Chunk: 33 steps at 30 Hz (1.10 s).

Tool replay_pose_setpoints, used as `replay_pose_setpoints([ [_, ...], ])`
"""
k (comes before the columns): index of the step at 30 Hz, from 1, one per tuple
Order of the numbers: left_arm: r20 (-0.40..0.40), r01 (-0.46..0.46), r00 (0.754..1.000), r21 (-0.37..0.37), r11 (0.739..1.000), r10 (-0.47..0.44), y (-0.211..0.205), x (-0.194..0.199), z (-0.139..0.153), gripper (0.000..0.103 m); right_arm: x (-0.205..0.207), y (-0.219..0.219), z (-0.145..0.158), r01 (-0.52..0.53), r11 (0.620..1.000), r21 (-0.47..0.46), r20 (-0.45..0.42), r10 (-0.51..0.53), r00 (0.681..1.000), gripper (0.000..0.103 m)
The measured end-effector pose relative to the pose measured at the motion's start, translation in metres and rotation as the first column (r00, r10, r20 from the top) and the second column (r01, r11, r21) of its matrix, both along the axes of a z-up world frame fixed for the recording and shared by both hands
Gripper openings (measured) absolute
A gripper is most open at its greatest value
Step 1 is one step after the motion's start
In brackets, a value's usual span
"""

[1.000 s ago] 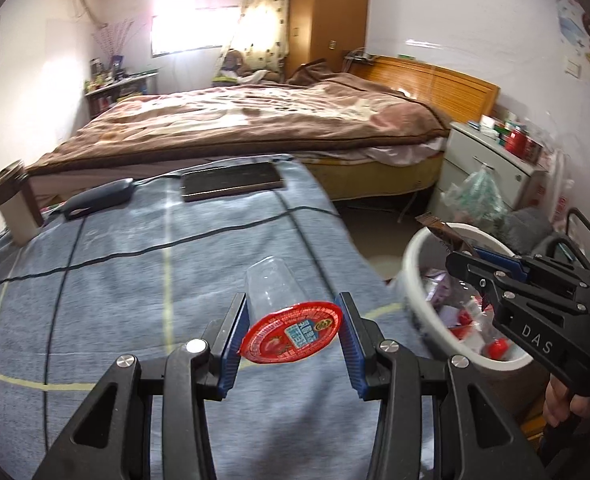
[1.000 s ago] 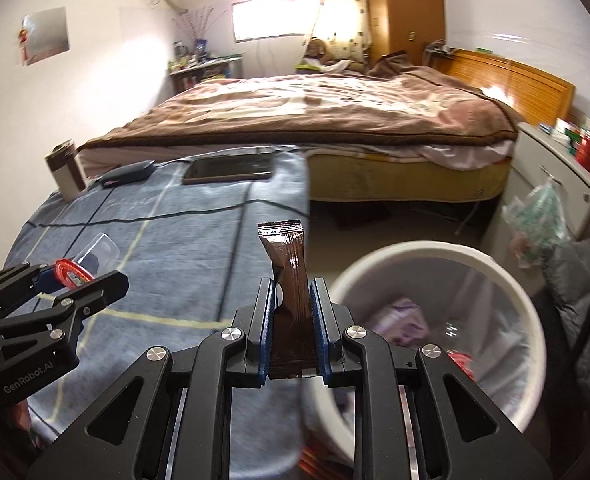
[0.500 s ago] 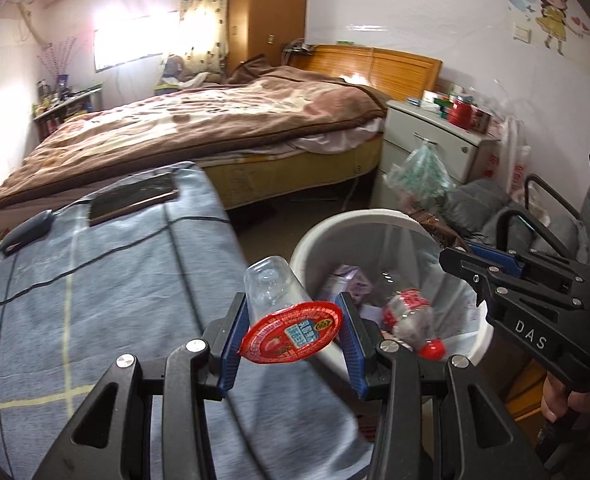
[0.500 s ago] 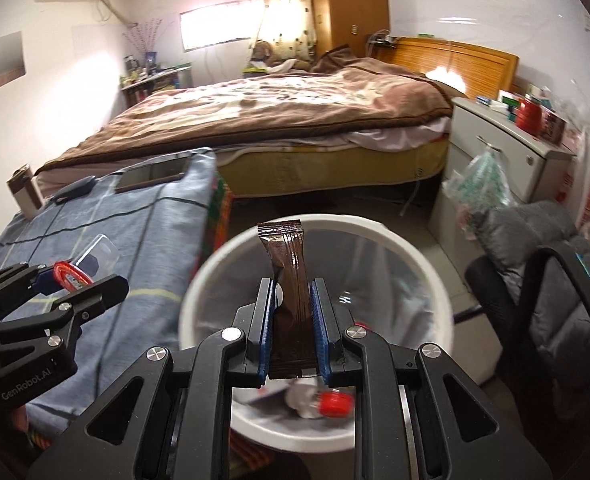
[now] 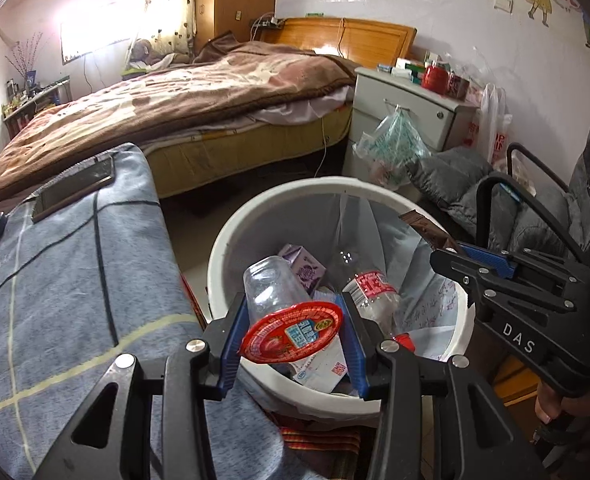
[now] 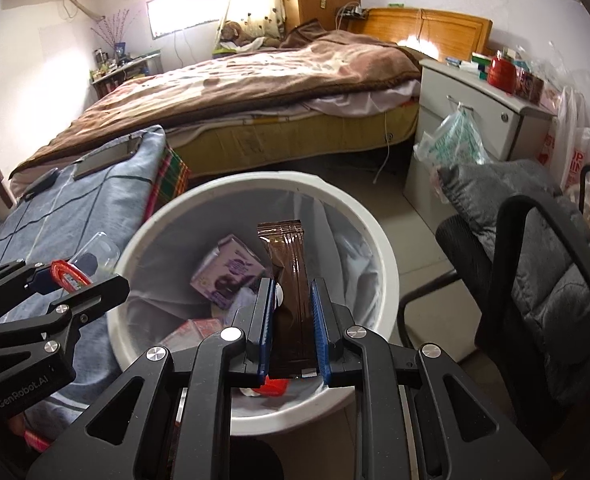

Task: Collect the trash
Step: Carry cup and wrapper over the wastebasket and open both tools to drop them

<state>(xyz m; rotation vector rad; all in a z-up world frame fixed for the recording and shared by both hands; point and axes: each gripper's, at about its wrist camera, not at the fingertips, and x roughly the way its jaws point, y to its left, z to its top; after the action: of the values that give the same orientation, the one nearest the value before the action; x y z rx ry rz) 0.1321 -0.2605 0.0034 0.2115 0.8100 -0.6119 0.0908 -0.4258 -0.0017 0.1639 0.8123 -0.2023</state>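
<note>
The jelly cup (image 5: 291, 322), clear with a red foil lid, sits clenched in my left gripper (image 5: 293, 344), its long axis running forward along the fingers, lid toward the camera. From the left wrist view it hangs past the edge of the blue checked blanket (image 5: 67, 280) and over the near left rim of the white bin (image 5: 231, 232). Further right, my right gripper (image 6: 293, 320) is clamped on a brown wrapper (image 6: 289, 280) standing upright between the pads, more squarely over the bin's mouth, so I judge that hand the better placed to drop first. Inside the lined bin lie a purple carton (image 6: 231, 272), a clear bottle (image 5: 371, 296) with a red label, and printed paper (image 5: 323, 368).
</note>
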Motion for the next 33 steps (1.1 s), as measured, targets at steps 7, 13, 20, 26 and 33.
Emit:
replay_pose_setpoints([
  [7, -0.013, -0.002, 1.0, 0.024, 1.0, 0.002, -0.007, 0.0, -0.007, 0.046, 0.003, -0.007, -0.008, 0.007, 1.0, 0.013, -0.026, -0.007, 1.0, 0.021],
  [13, -0.023, -0.004, 1.0, 0.029, 1.0, 0.005, -0.01, 0.002, -0.01, 0.054, 0.004, -0.011, -0.012, 0.009, 1.0, 0.024, -0.039, -0.008, 0.999, 0.022],
  [20, -0.027, -0.023, 0.999, 0.029, 0.999, 0.024, -0.006, 0.003, -0.01, 0.062, 0.001, -0.011, -0.01, 0.024, 1.0, 0.02, -0.036, -0.023, 0.999, 0.038],
  [26, -0.009, -0.043, 0.999, 0.03, 0.999, 0.044, 0.001, -0.003, -0.006, 0.063, -0.004, -0.007, -0.005, 0.032, 0.999, 0.02, -0.009, -0.032, 0.999, 0.045],
  [33, 0.024, -0.059, 0.998, 0.002, 0.998, 0.059, 0.019, -0.018, 0.003, 0.063, -0.022, 0.008, 0.005, 0.044, 0.999, 0.033, 0.057, -0.046, 0.997, 0.046],
])
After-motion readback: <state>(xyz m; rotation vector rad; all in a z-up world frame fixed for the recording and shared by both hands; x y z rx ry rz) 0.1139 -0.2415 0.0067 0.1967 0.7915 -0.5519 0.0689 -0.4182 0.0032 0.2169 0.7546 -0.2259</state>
